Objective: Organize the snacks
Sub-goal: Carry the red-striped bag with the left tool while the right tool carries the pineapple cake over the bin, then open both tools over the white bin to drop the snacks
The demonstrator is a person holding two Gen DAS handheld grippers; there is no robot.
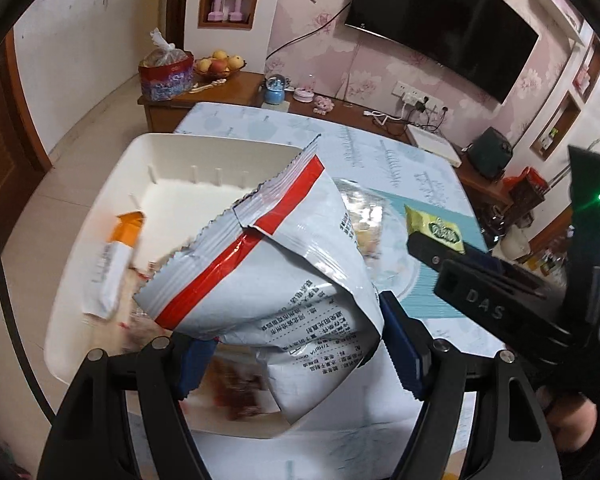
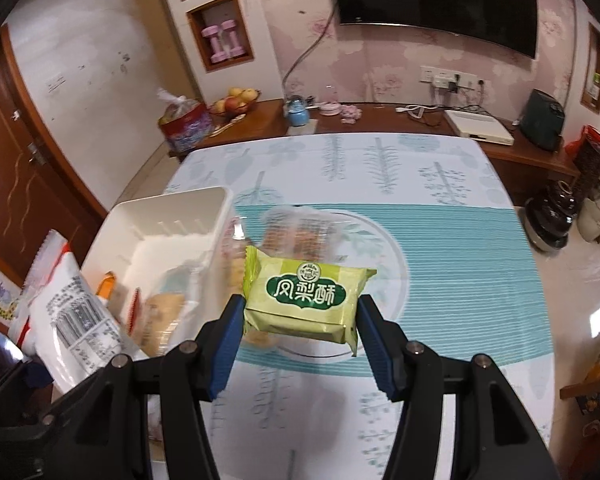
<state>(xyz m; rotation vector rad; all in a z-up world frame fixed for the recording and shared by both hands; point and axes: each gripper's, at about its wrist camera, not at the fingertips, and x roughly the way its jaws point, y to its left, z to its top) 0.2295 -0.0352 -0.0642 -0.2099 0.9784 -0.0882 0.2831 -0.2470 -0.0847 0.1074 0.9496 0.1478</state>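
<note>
My left gripper (image 1: 296, 356) is shut on a white snack bag with a red stripe (image 1: 268, 276) and holds it above the near end of the white bin (image 1: 172, 152). The bag also shows at the left of the right wrist view (image 2: 72, 312). My right gripper (image 2: 300, 344) is shut on a green pineapple-cake packet (image 2: 304, 296), held above the table right of the bin (image 2: 172, 212). The packet (image 1: 432, 228) and right gripper (image 1: 420, 244) show in the left wrist view. The bin holds an orange-and-white packet (image 1: 116, 256) and other blurred snacks.
A clear bag of snacks (image 2: 296, 232) lies on the teal placemat (image 2: 460, 264) beyond the green packet. The table (image 2: 340, 160) has a leaf-print cloth. Behind it a wooden sideboard (image 2: 380, 116) carries a fruit bowl, a blue kettle and a white box.
</note>
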